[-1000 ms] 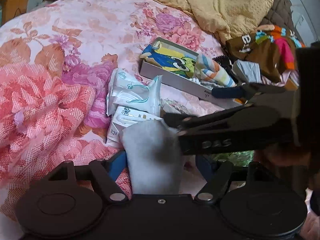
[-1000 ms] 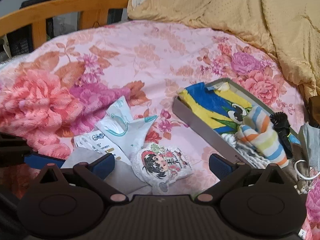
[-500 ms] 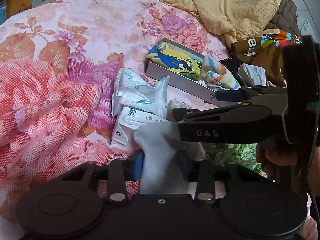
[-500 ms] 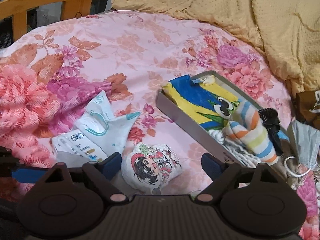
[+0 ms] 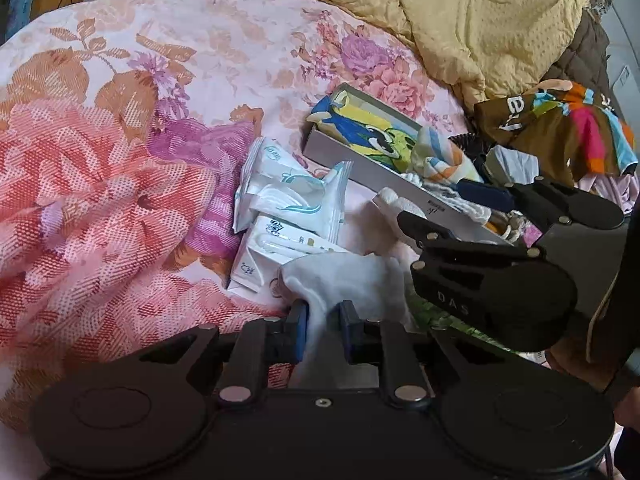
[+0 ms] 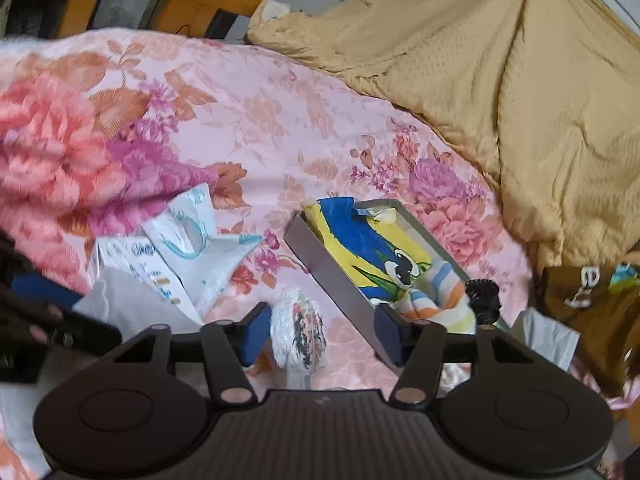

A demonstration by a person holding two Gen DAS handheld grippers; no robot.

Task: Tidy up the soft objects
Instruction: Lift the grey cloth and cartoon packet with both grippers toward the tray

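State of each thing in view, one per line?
Left gripper: just closed, shut on grey cloth.
Right gripper: closing, pads not yet pressing cartoon sock between them.
Box: open, holding socks.
Tissue packs: sealed, piled.

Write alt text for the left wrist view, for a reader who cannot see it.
The left gripper, its jaws just closing, pinches a pale grey cloth on a pink floral bedspread. The right gripper reaches in from the right, above white packets and a grey box of colourful fabric. A yellow blanket lies behind.
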